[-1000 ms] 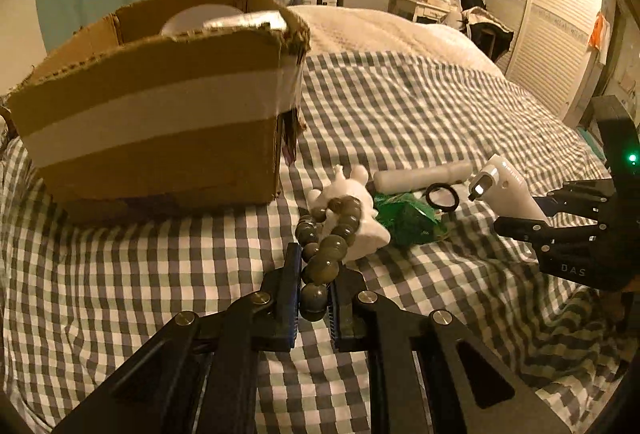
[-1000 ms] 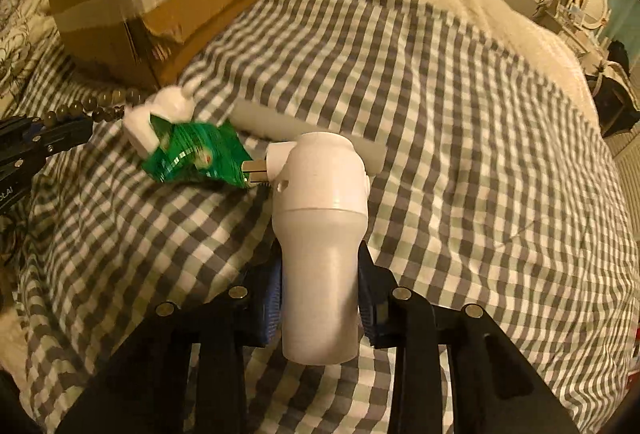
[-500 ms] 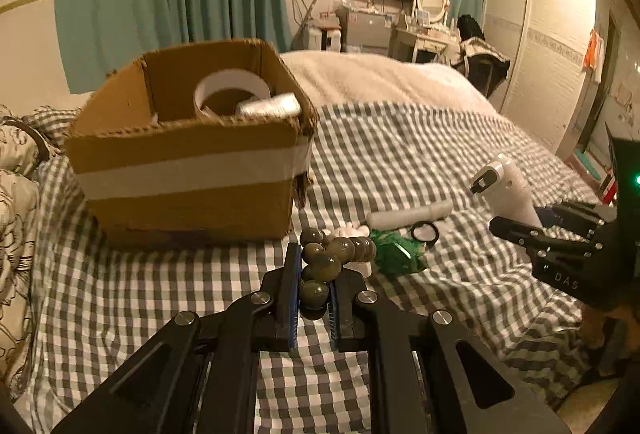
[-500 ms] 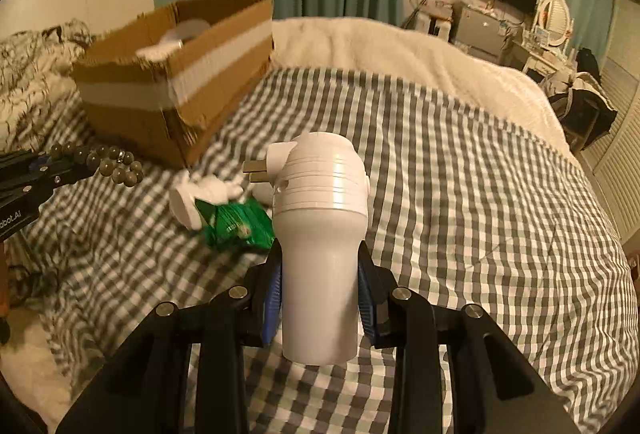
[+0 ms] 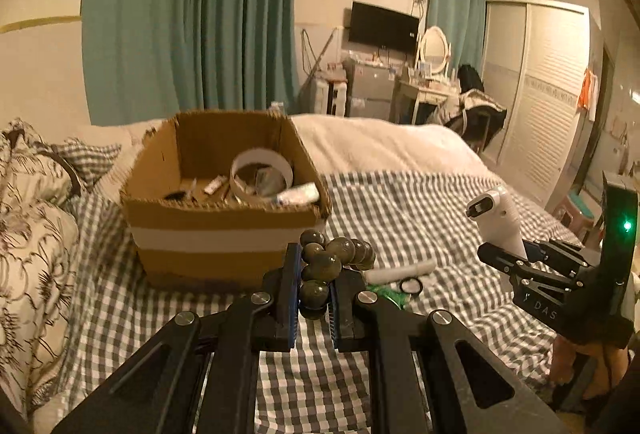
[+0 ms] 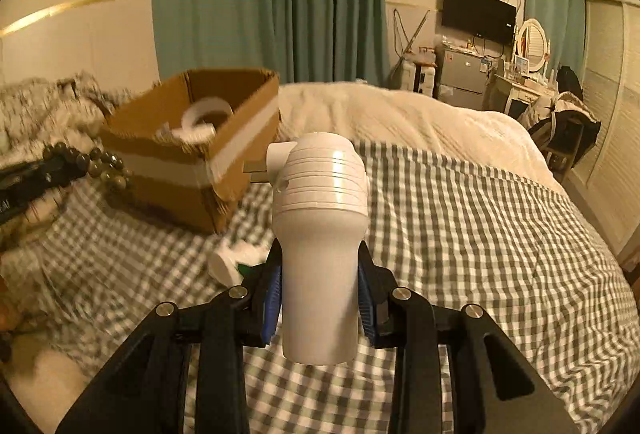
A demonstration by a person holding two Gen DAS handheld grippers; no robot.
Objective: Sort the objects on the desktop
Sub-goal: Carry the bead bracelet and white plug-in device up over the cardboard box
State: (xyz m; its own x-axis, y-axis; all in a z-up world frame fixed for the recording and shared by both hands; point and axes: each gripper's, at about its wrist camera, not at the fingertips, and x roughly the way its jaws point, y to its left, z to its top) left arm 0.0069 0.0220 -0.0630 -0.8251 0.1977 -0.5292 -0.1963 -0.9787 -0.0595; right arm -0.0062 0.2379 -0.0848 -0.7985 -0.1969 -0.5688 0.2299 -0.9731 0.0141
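Observation:
My left gripper (image 5: 313,290) is shut on a dark green bead bracelet (image 5: 324,266) and holds it in the air, in front of the open cardboard box (image 5: 224,230). My right gripper (image 6: 320,286) is shut on a white plug-in device (image 6: 320,234) with metal prongs, held upright above the checked bedspread. The box also shows in the right wrist view (image 6: 192,154), ahead to the left, with a white tape roll (image 5: 262,174) and a tube (image 5: 298,194) inside. The right gripper shows in the left wrist view (image 5: 516,258), and the bracelet shows in the right wrist view (image 6: 92,162).
On the checked bedspread (image 6: 460,226) lie a white cylinder (image 5: 400,271), a black ring (image 5: 411,286), a green packet (image 5: 386,294) and a white round object (image 6: 232,262). Patterned pillows (image 5: 32,218) lie at the left. A cream blanket (image 6: 400,118) lies beyond the box.
Both grippers have risen well above the bed with their objects. The box interior has come into view and the loose items on the bedspread now sit lower and smaller.

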